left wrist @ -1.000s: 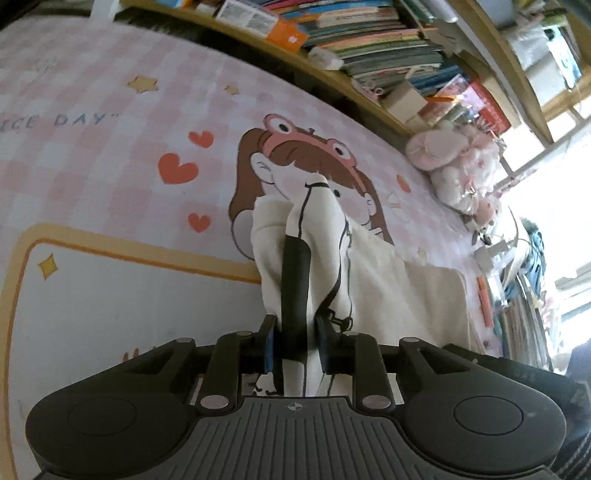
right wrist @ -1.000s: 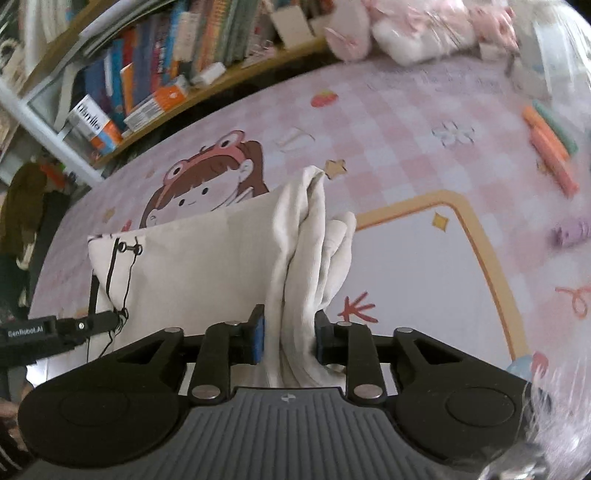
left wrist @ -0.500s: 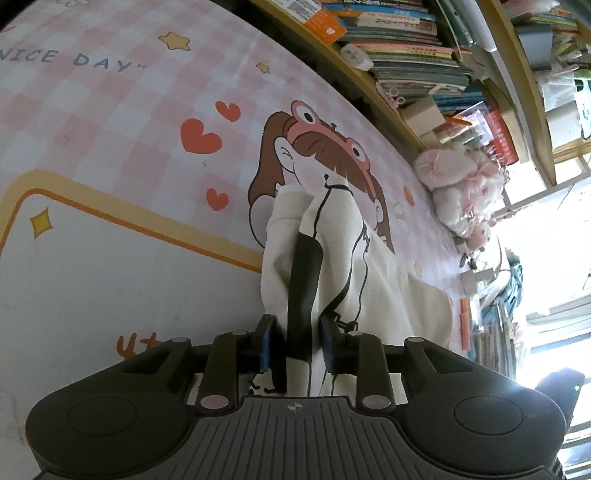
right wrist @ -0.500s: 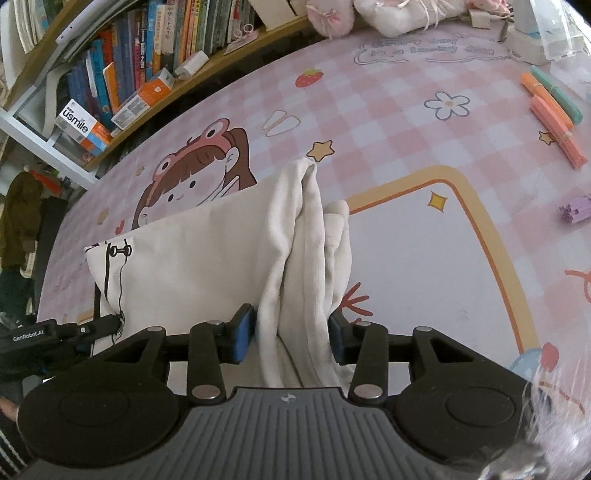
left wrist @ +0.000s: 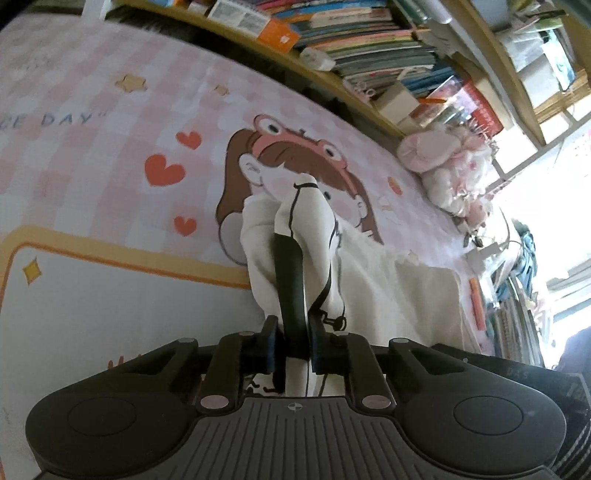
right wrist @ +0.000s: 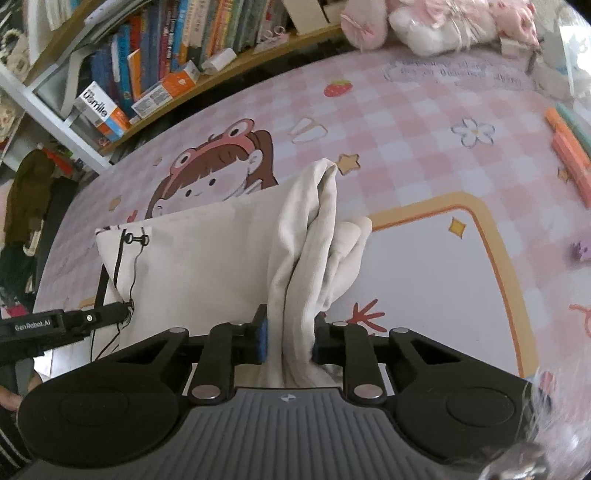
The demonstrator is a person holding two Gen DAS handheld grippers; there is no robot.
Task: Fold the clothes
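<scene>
One cream-white cloth garment with a thin black line print (left wrist: 388, 295) hangs between the two grippers above a pink-and-white checked mat printed with a cartoon girl in a frog hat (left wrist: 110, 155). The left gripper (left wrist: 291, 347) has a bunched corner of it between its fingers, with a broad black band of the print running up out of the narrow gap; its jaws are closing and the pads press on the fabric. The right gripper (right wrist: 288, 341) has the opposite corner, a thick vertical roll of folds, between its fingers; its jaws are closing too, squeezing the cloth. In the right wrist view the garment (right wrist: 207, 266) stretches as a flat sheet toward the left gripper (right wrist: 122, 314), its top edge nearly straight, its lower part hidden behind the gripper body.

The mat's white panel with an orange border (right wrist: 436, 273) lies bare beneath and to the side of the cloth. A wooden bookshelf packed with books (right wrist: 177, 70) runs along the far edge, and pink and white plush toys (right wrist: 424, 26) sit at the far corner. Orange and green marker pens (right wrist: 569, 147), their number unclear, lie near the right edge, well apart from the garment.
</scene>
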